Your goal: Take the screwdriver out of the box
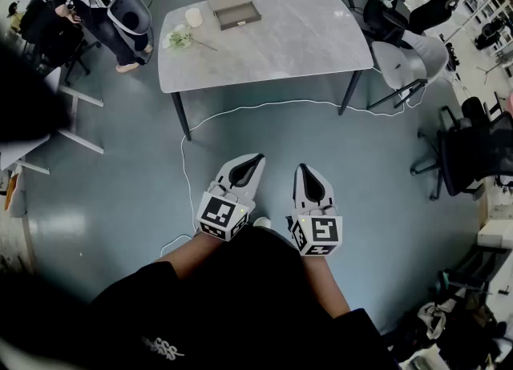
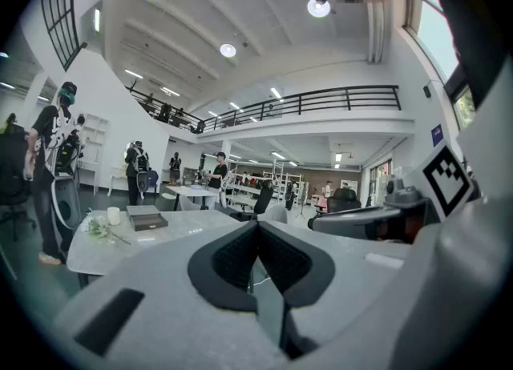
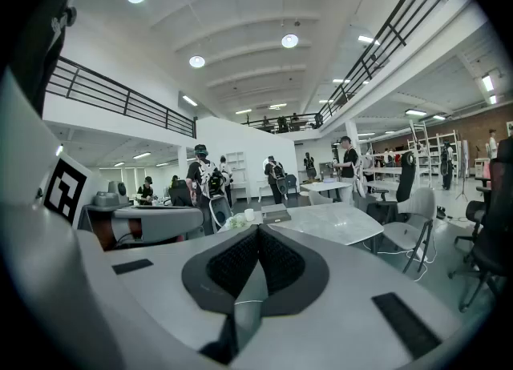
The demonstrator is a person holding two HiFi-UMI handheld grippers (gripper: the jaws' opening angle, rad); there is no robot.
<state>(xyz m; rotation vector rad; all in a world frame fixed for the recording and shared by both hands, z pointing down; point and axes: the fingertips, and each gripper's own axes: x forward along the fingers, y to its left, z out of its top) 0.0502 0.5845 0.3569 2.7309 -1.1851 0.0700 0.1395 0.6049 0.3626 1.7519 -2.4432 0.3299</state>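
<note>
A flat grey box lies open at the far side of a grey marble table; its inside is too small to make out, and no screwdriver shows. The same box appears in the left gripper view, and the box in the right gripper view, far ahead. My left gripper and right gripper are held close to my body above the floor, well short of the table. Both point roughly level, jaws closed tip to tip, nothing between them.
A white cup and a small flower sprig lie on the table beside the box. A white cable snakes over the floor under the table. Office chairs stand at the right. A person stands at the far left.
</note>
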